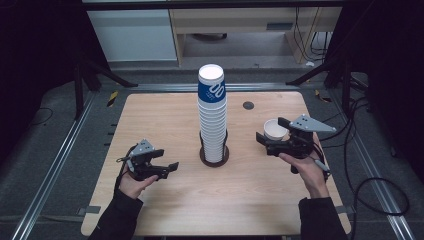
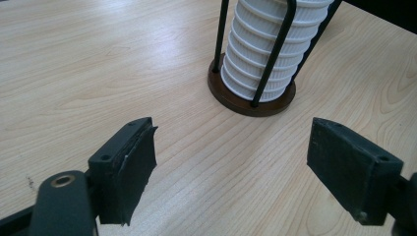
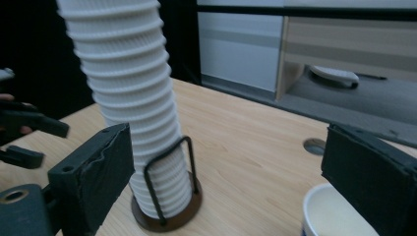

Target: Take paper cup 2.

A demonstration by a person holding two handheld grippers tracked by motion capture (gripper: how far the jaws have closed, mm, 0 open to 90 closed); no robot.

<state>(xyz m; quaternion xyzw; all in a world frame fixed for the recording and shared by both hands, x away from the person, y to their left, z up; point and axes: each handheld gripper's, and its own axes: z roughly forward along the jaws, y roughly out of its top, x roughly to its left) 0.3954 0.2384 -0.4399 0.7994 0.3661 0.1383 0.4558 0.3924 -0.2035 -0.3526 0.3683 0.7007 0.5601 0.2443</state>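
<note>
Single cup beside right gripper, apart from stack.
Both grippers gape wide, left gripper idle; next, likely: close on cup rim, lift toward stack.

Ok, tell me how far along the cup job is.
Early, it seems. One loose white paper cup stands on the wooden table, apart from the tall stack of white ribbed paper cups in the dark wire holder. The right gripper is open beside the loose cup; the left gripper is open, holding nothing. The stack remains tall.
</note>
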